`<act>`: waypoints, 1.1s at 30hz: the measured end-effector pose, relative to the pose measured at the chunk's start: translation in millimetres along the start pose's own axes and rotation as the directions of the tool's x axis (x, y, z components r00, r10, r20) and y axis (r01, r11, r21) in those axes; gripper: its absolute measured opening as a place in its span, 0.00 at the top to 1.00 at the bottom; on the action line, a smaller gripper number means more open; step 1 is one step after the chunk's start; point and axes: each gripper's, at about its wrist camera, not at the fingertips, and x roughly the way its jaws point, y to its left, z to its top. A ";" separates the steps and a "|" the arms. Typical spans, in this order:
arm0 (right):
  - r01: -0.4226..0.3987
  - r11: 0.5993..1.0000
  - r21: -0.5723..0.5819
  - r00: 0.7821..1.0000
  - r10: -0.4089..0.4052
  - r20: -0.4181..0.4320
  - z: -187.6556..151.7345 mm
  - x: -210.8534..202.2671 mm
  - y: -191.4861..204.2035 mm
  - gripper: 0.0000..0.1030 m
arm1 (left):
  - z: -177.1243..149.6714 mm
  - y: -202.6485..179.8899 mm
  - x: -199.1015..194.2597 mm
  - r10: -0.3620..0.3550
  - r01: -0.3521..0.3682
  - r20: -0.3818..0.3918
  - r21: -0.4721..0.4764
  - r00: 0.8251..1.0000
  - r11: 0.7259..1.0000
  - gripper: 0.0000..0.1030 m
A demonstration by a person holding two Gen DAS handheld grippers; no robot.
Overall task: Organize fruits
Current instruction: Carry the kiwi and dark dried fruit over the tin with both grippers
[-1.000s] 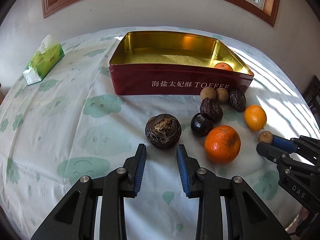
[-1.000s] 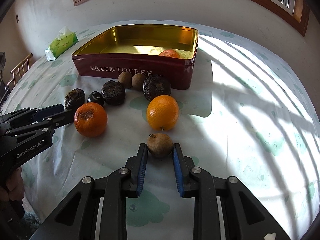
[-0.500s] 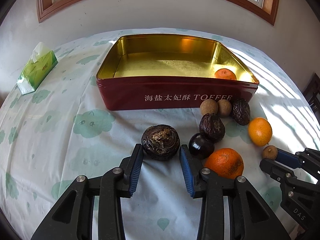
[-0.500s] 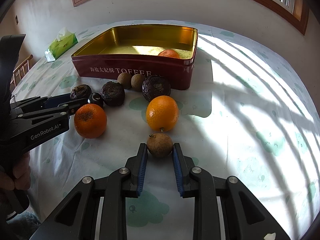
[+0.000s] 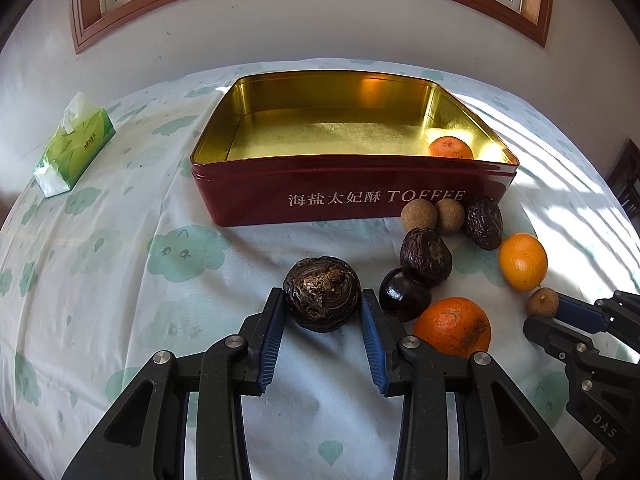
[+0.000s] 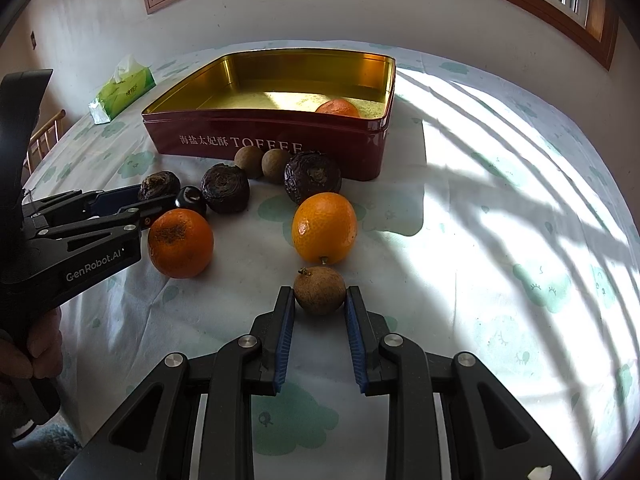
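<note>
Dark, wrinkled and purplish-brown, the round fruit [image 5: 322, 299] with a dry tan crown sits on the table [image 5: 120, 280] between the blue pads of the left hand-held gripper [image 5: 322, 309]. The left pad touches its skin; at the right pad a thin gap seems to remain, so no firm pinch shows. The jaws are spread only a little wider than the fruit.

The right hand-held gripper [image 6: 320, 304] is pinched on a small brown longan [image 6: 319, 290] with a short stem stub, both pads pressed to its sides, the fruit resting on the cloth.

Near the dark fruit lie a glossy black-purple fruit [image 5: 404, 295], a second wrinkled one [image 5: 426, 256] touching it, and a third [image 5: 483, 223] close to the tin's corner. Two more longans [image 5: 434, 215] sit side by side against the tin wall. A blemished orange [image 5: 452, 326] lies just beside the left gripper's right finger, and a smoother oval orange [image 6: 324, 228] stands just beyond the held longan.

The red toffee tin [image 5: 352, 196], gold inside and lidless, holds a single mandarin [image 5: 451, 148] in its near right corner. A green tissue pack [image 5: 74, 148] lies well apart at the left. A person's fingers [image 6: 24, 356] grip the left gripper's handle.
</note>
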 end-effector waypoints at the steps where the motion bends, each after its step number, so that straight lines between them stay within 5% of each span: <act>1: 0.001 1.000 -0.001 1.000 -0.001 0.000 0.0 0.1 -0.2 0.77 | -0.8 0.5 -0.8 -0.001 0.001 -0.001 -0.003 1.000 1.000 0.63; 33: -0.017 1.000 0.007 1.000 0.017 0.013 -0.3 -16.4 7.7 0.77 | -17.5 6.8 -40.1 -0.020 0.021 0.029 -0.048 0.999 0.999 0.63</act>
